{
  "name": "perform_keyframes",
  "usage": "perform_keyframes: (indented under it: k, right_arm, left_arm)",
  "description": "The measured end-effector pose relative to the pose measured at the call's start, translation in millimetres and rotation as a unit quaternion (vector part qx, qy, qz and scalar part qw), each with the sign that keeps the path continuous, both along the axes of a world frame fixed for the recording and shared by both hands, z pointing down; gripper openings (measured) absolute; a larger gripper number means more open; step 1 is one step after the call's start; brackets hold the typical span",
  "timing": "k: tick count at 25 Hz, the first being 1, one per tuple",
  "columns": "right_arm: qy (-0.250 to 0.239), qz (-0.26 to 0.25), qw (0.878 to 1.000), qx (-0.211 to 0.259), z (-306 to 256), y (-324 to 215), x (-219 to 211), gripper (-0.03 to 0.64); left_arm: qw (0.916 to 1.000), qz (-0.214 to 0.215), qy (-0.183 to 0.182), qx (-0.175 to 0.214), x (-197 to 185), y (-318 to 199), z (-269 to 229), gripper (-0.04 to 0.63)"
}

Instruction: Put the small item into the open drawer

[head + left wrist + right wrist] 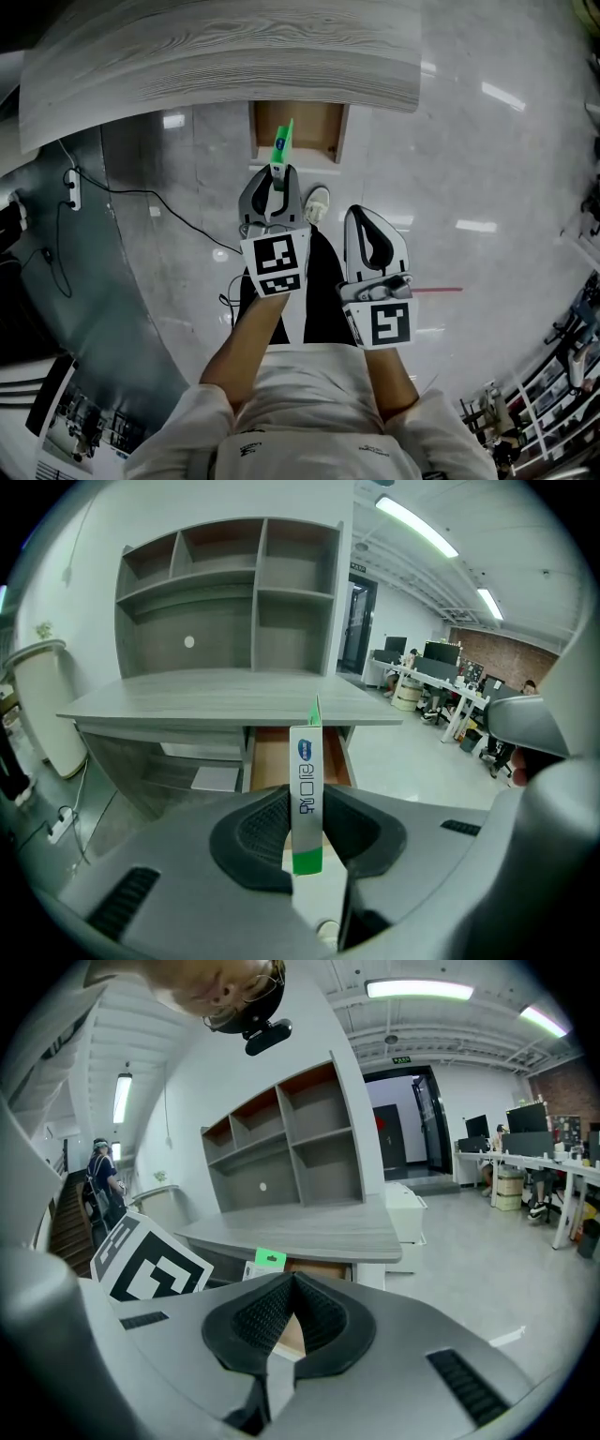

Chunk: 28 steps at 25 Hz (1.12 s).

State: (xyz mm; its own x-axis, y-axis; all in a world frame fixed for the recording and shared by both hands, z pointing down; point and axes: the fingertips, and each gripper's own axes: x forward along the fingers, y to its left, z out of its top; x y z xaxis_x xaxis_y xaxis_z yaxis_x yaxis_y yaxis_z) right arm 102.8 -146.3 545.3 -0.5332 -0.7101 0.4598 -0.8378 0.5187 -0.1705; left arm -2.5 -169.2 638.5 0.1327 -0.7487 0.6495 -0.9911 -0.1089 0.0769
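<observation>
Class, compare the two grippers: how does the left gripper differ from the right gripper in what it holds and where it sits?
The left gripper is shut on a slim green-and-white box; the right gripper is shut and empty. The left gripper sits nearer the open drawer; the right gripper is further back. Both face the desk.

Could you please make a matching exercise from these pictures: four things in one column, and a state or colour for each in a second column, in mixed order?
Things:
1. left gripper
2. right gripper
3. drawer
4. thin box

States and colours:
a. open, wooden inside
b. jaws together, nothing between them
c. white and green
d. jaws clamped on something thin

Right pairs: 1-d, 2-b, 3-a, 4-c.
</observation>
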Motion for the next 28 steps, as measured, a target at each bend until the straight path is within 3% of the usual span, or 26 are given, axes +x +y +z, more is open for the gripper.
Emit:
perform_keyframes:
  k: [28]
  right_arm:
    - [0.003, 0.0, 1.0, -0.022, 27.6, -6.3, 2.9, 0.028]
  left_arm:
    - [0.9974, 0.0, -0.009, -0.071, -1.2, -28.4, 84.3, 0.1]
